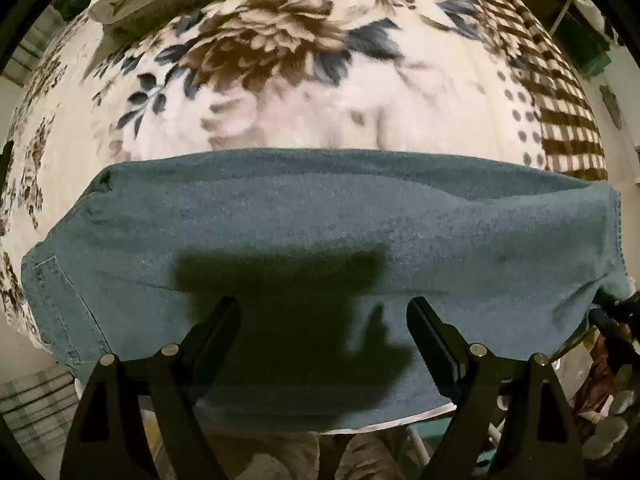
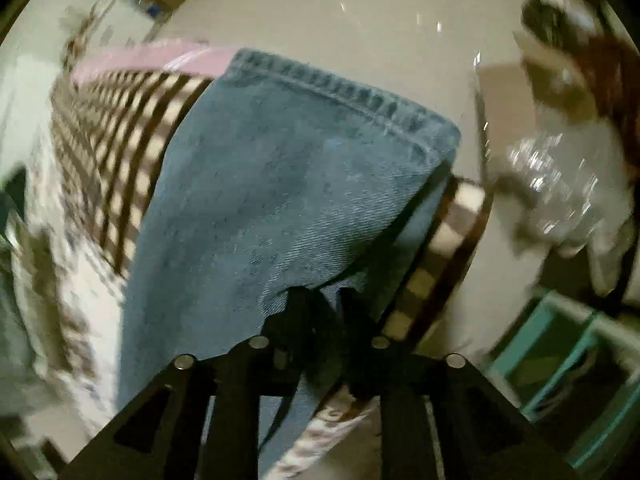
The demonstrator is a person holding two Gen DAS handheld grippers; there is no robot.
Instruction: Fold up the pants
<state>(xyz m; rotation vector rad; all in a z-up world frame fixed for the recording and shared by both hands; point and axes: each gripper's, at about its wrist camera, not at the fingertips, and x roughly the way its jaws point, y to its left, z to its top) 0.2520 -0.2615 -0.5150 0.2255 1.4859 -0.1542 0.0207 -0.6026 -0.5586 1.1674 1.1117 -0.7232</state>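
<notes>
Jeans (image 1: 320,216), one pair, on one blanket (image 1: 280,60); left gripper (image 1: 324,312) spread, right gripper (image 2: 320,300) apparently pinching denim.

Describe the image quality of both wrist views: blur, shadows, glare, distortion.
Left wrist view: mostly sharp, strong fisheye bulge; the open left claw throws a hard dark shadow on the jeans; floral blanket slightly soft. Right wrist view: motion blur throughout, worst at the edges; glare streaks on clear plastic; the right claw pinches the jeans.
</notes>
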